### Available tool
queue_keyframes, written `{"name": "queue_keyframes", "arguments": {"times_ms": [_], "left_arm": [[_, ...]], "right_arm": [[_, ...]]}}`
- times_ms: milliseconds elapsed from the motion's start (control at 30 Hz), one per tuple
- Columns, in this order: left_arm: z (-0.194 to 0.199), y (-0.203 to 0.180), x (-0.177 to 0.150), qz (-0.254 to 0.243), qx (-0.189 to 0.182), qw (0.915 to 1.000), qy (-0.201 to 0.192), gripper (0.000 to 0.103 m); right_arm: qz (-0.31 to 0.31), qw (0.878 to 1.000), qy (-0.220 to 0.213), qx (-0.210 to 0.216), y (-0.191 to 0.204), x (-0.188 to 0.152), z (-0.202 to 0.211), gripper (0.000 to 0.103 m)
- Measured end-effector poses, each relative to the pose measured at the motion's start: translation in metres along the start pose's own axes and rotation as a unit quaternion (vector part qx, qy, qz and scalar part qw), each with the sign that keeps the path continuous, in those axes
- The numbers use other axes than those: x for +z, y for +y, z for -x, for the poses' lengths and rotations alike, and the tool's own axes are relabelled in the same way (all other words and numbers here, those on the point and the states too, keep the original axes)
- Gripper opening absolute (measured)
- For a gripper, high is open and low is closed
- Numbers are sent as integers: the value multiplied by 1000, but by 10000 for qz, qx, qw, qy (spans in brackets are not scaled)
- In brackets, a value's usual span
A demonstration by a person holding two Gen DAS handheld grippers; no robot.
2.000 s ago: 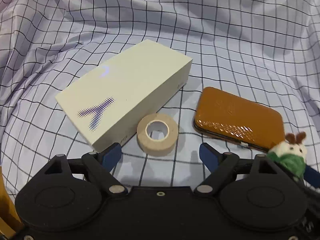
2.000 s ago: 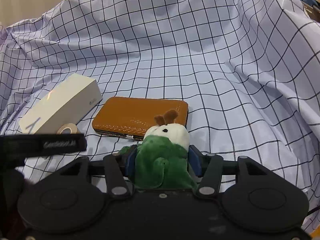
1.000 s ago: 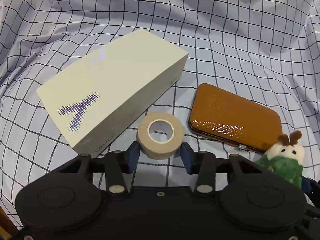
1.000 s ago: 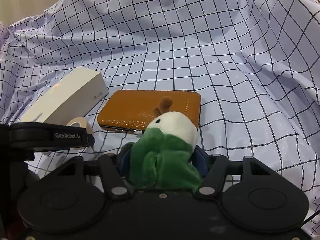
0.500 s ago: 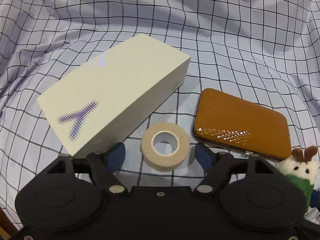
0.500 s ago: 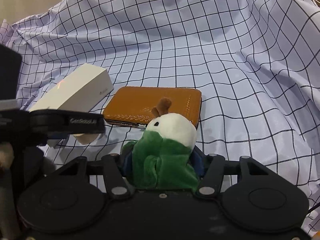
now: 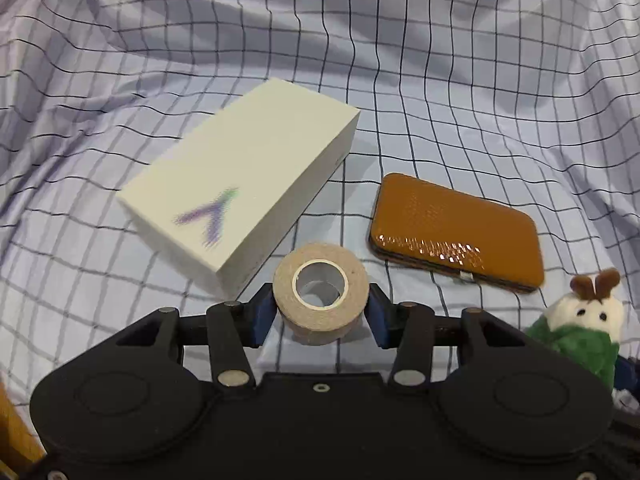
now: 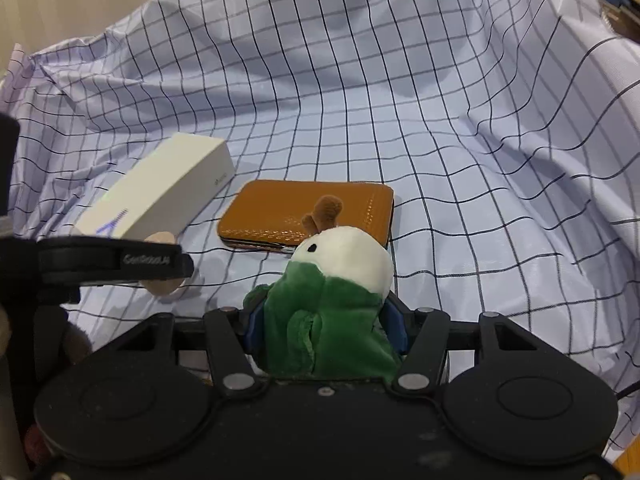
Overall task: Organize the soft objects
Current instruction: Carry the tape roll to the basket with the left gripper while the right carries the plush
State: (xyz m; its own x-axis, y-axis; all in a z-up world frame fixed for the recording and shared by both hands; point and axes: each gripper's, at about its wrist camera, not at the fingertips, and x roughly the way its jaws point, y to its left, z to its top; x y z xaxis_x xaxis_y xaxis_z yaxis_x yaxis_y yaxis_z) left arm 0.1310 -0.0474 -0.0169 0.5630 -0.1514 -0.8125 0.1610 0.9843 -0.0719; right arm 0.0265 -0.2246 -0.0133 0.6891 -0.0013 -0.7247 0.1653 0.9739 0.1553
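Note:
My left gripper (image 7: 321, 314) is shut on a beige roll of tape (image 7: 321, 292) and holds it just above the checked cloth (image 7: 440, 60). The roll partly shows in the right wrist view (image 8: 162, 286) behind the left gripper's body. My right gripper (image 8: 324, 330) is shut on a small plush toy (image 8: 332, 300) with a white head, green body and brown antlers. The toy also shows at the right edge of the left wrist view (image 7: 580, 332).
A white box with a purple mark (image 7: 244, 196) lies on the cloth at the left, and shows in the right wrist view (image 8: 160, 188). A tan leather wallet (image 7: 456, 228) lies to its right, ahead of the plush (image 8: 308, 210). The cloth rises in folds all around.
My left gripper was open around the tape half a second ago; now its fingers have closed on the roll and lifted it slightly. The right gripper keeps hold of the plush.

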Motion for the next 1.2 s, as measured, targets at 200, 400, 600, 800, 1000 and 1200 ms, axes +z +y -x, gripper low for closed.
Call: {"name": "queue_keyframes", "arguments": {"times_ms": [200, 400, 600, 800, 1000, 1200], "left_arm": [[45, 11, -27, -94, 35, 9999, -113, 47], [94, 21, -65, -128, 85, 9995, -281, 47], [125, 23, -98, -20, 64, 9992, -394, 47], [149, 21, -125, 55, 102, 9984, -558, 47], [161, 18, -142, 1, 229, 9976, -654, 47], [151, 24, -146, 88, 283, 9986, -444, 47]], "right_arm": [[40, 9997, -213, 111, 6, -15, 42, 57], [97, 9986, -411, 307, 10, -42, 89, 57], [198, 9968, -556, 538, 16, -74, 128, 57], [177, 9942, -754, 749, 15, -100, 162, 57], [28, 9937, -819, 763, 7, -113, 181, 57], [-50, 9956, -703, 619, 8, -115, 175, 57]]}}
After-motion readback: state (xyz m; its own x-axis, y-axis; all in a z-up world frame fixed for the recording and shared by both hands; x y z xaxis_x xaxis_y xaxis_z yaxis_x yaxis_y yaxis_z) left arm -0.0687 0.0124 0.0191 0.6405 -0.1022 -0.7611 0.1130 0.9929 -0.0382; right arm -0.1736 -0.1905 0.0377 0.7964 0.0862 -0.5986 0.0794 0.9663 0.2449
